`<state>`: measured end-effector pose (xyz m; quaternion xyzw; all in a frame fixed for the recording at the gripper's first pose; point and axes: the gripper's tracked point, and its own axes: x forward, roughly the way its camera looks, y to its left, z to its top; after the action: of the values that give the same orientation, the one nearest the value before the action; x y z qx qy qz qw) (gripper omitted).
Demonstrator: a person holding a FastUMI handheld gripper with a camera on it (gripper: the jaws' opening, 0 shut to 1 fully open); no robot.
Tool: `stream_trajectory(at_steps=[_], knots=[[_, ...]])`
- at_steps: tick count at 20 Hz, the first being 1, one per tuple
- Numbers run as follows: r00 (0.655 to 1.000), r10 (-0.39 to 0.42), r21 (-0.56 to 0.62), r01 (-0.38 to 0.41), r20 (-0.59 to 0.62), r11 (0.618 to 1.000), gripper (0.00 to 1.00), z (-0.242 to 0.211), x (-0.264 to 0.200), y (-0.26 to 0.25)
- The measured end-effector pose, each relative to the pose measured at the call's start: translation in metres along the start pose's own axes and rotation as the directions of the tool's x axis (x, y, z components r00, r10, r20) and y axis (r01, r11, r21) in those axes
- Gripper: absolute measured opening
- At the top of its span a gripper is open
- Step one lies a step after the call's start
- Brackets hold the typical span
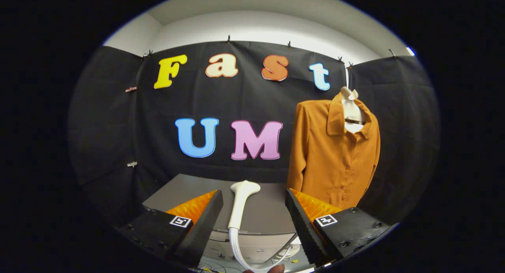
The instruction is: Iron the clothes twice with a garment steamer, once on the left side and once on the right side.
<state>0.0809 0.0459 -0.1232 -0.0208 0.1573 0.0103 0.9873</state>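
The gripper [252,221] has its jaws wide apart, holding nothing. Between them stands a white plastic garment steamer head [241,202] with a ribbed white hose [236,249], upright on the grey worktop [189,190]. Beyond the right finger, a rust-orange button-up shirt [335,158] hangs on a white hanger [352,111] against the black cloth wall.

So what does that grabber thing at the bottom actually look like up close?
The gripper has two wedge-shaped fingers that taper toward their tips, with ridged, saw-like inner faces. Each finger sits on a blocky base held by small screws, and each base carries a small square black-and-white marker tag. The fingers stand apart, with the steamer head upright between them, touching neither. A fingertip of the person shows just below.
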Motion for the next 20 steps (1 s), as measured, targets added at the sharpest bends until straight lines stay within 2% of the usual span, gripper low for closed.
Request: stream_trajectory(at_steps=[3,10,15,16,17,18,19,20], knots=[[0.990,0.021,0.015,-0.019,-0.143,1.000,0.98,-0.043,0.044,0.018],[0.942,0.018,-0.017,-0.026,-0.336,1.000,0.98,-0.127,0.118,0.045],[0.906,0.029,-0.012,-0.038,-0.422,0.999,0.99,-0.175,0.147,0.055],[0.916,0.059,0.015,-0.057,-0.396,0.998,0.97,-0.170,0.152,0.059],[0.917,0.048,0.016,-0.045,-0.396,0.999,0.97,-0.171,0.156,0.057],[0.922,0.057,0.032,-0.048,-0.382,0.998,0.85,-0.169,0.163,0.057],[0.923,0.043,0.031,-0.034,-0.382,0.999,0.76,-0.168,0.168,0.053],[0.928,0.056,0.055,-0.039,-0.369,0.998,0.59,-0.166,0.172,0.052]])
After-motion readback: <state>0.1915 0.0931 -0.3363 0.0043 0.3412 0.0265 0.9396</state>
